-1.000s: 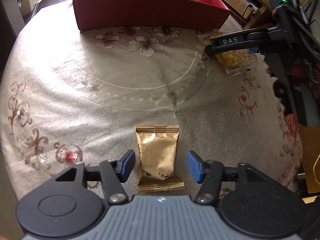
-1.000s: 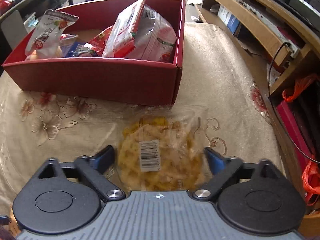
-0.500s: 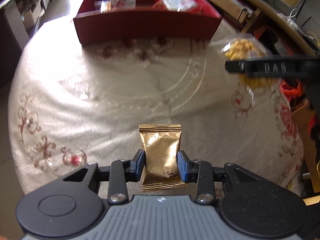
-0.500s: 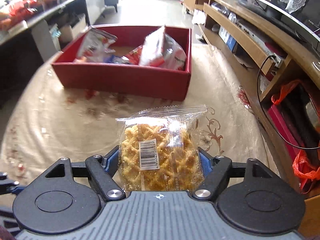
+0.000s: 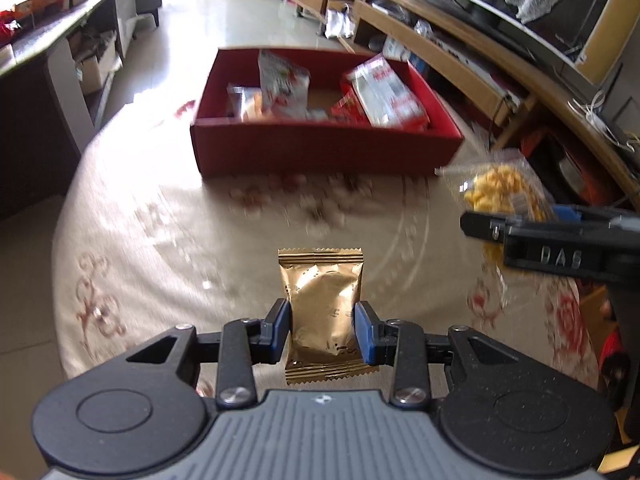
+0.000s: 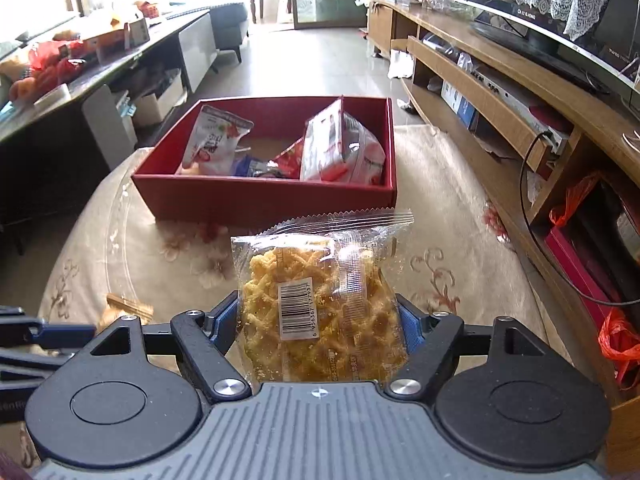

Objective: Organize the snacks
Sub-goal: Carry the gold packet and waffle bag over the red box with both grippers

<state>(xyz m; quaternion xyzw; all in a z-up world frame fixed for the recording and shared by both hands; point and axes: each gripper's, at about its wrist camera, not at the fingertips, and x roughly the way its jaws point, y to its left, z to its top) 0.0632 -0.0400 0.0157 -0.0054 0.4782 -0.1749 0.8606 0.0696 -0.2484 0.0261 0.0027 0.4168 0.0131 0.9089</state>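
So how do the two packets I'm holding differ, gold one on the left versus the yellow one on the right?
The gold packet is opaque foil, contents hidden; the clear bag shows yellow lattice crisps and a barcode label. The gold packet looks narrower, so the left gripper is closed further than the right gripper. Both are sealed, gripped by their sides and off the tablecloth, short of the red box.

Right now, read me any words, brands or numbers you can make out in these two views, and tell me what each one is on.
"DAS": raised letters on the black finger of the right gripper.
"6 956367 171937": barcode sticker on the clear bag of yellow snacks; the last digits are uncertain.
Gold packet in the left gripper: faint print, unreadable.
Packets in the red box: print too small and blurred.
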